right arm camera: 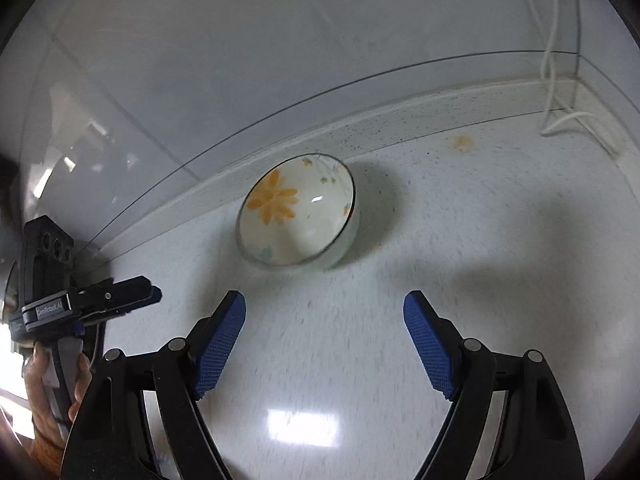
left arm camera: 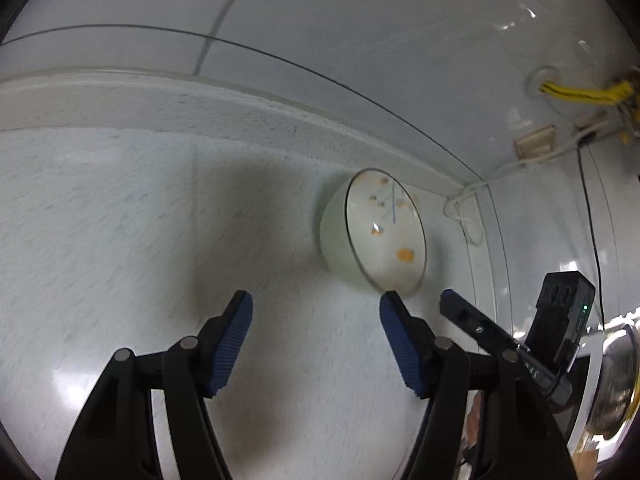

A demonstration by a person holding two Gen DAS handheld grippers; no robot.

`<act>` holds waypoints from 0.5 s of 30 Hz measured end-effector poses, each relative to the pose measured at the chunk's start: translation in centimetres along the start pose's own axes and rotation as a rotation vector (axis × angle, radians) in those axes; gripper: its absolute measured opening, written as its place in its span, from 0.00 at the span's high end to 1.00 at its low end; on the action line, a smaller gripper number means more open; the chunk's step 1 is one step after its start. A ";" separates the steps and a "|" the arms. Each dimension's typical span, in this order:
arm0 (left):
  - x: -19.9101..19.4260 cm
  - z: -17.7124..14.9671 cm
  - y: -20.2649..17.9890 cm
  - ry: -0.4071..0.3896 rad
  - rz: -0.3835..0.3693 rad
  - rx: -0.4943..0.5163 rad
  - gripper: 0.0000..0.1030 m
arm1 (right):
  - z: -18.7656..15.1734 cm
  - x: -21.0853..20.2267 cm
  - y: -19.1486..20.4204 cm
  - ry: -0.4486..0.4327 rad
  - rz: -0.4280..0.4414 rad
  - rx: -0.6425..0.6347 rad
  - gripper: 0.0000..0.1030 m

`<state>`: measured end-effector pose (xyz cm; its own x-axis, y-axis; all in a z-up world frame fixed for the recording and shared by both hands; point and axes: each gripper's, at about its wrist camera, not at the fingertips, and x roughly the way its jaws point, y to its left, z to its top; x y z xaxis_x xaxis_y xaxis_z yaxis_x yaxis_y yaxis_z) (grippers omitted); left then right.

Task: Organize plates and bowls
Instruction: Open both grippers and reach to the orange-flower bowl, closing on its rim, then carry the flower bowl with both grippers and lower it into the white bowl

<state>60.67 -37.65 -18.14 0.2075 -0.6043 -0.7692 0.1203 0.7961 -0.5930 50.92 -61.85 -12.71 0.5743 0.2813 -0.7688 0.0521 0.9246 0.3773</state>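
Ceramic bowl [right arm camera: 297,211] is sitting at twelve o'clock by the counter [right arm camera: 480,240] back edge, and you are holding your right gripper [right arm camera: 325,308] and left gripper [left arm camera: 316,308] wide open, empty, probably for reaching its rim.

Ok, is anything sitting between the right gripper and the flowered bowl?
No. In the right wrist view only bare speckled countertop lies between the open right gripper and the bowl.
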 end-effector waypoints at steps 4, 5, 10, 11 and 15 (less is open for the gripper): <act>4.3 2.3 -0.4 0.020 0.014 -0.010 0.39 | 2.7 4.2 -0.6 0.015 0.011 0.035 0.26; 5.3 2.6 -0.3 0.029 0.027 -0.011 0.39 | 3.1 4.9 -0.8 0.018 0.003 0.044 0.28; 8.6 3.6 -0.4 0.058 0.012 -0.012 0.61 | 4.2 8.2 -1.3 0.066 -0.020 0.066 0.57; 8.9 3.4 -0.3 0.068 -0.013 -0.024 0.72 | 4.2 8.6 -1.4 0.076 -0.023 0.070 0.60; 9.3 3.4 0.2 0.063 -0.077 -0.063 0.77 | 3.8 9.6 -1.7 0.103 -0.015 0.096 0.76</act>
<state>65.92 -42.97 -24.57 0.1385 -0.6658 -0.7332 0.0719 0.7451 -0.6630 59.48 -61.72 -18.74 0.4861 0.2970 -0.8219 0.1413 0.9014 0.4092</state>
